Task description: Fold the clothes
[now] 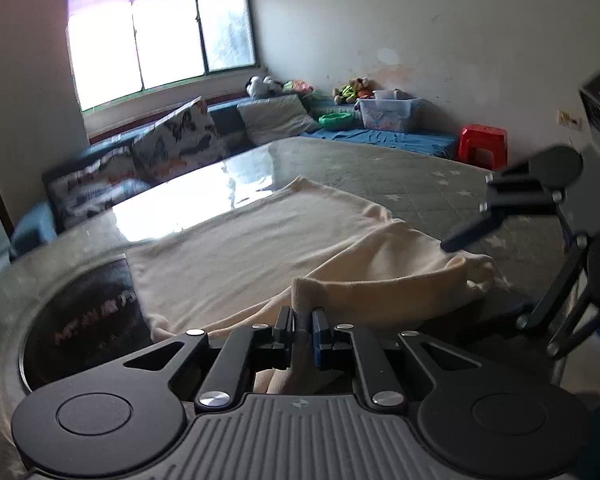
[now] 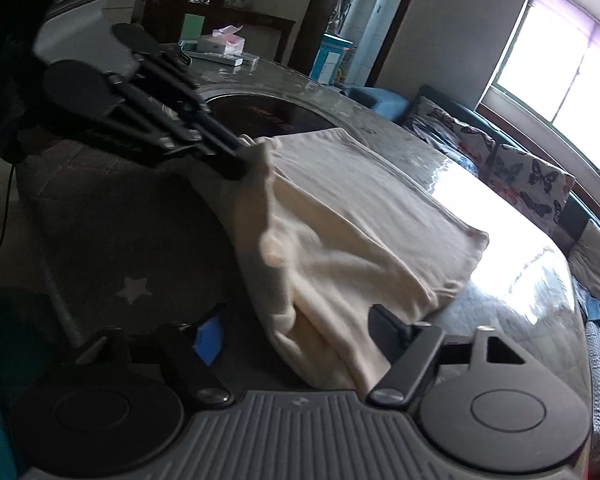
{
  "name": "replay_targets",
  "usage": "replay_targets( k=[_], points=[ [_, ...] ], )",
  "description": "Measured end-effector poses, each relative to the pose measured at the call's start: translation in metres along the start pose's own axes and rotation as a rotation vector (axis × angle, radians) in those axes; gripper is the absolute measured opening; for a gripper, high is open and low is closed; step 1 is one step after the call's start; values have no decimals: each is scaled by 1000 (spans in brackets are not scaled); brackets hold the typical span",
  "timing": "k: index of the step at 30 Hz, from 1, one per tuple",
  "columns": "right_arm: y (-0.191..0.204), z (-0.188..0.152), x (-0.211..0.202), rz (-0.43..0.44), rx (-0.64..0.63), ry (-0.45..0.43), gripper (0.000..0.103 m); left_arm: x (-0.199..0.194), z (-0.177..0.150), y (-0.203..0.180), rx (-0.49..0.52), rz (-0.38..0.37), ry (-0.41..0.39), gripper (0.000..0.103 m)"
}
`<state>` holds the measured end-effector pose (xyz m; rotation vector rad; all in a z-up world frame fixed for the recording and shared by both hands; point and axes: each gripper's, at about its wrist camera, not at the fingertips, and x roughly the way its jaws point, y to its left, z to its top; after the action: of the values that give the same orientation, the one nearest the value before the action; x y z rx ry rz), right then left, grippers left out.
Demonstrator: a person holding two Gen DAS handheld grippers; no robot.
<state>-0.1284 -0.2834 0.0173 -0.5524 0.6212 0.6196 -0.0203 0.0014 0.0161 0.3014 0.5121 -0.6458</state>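
Observation:
A cream garment [image 1: 260, 248] lies spread on the table [image 1: 440, 184], its near edge bunched and lifted. In the left wrist view my left gripper [image 1: 302, 320] is shut on a raised fold of that edge, the cloth pinched between its pads. The right wrist view shows the same grip at the garment's [image 2: 360, 216] far corner, under the left gripper [image 2: 242, 160]. My right gripper [image 2: 296, 332] stands open, with the near hanging edge of the garment between its spread fingers. It also shows in the left wrist view as the right gripper [image 1: 484, 284], at the cloth's right end.
A round black cooktop [image 1: 84, 320] is set into the table beside the garment. A tissue box [image 2: 222, 44] sits at the table's far end. Beyond the table are a sofa with butterfly cushions [image 1: 176, 140], a red stool [image 1: 482, 144] and a plastic box [image 1: 386, 114].

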Motion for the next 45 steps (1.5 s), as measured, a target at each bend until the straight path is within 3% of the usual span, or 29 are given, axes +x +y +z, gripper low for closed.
replay_targets(
  k=[3,6,9,10,12,17,20,25,35,42,45],
  points=[
    [-2,5,7,34,17,-11,45,2,-2,2,-10,-6,3,11],
    [-10,10,12,60,58,-9,26,-3,-9,0,9,12,7,19],
    [-20,13,14,86,111,-12,17,-12,-19,-3,35,33,8,25],
    [-23,13,14,90,125,-14,16,-15,-22,-3,43,40,11,34],
    [-28,13,14,99,152,-17,14,-21,-30,-6,76,61,14,39],
    [-30,14,14,95,162,-22,12,-27,-47,-12,169,97,30,39],
    [-29,15,13,87,171,-29,11,-26,-54,-13,204,128,32,29],
    [-28,15,9,74,192,-54,10,-27,-54,-11,190,116,25,15],
    [-25,15,-19,74,185,-98,9,-60,-46,-17,164,55,-2,11],
    [-8,4,-87,177,156,-101,9,-120,-37,-40,181,-31,-18,11],
    [-3,4,-104,199,171,-83,9,-125,-28,-42,191,-33,-32,11]
  ],
)
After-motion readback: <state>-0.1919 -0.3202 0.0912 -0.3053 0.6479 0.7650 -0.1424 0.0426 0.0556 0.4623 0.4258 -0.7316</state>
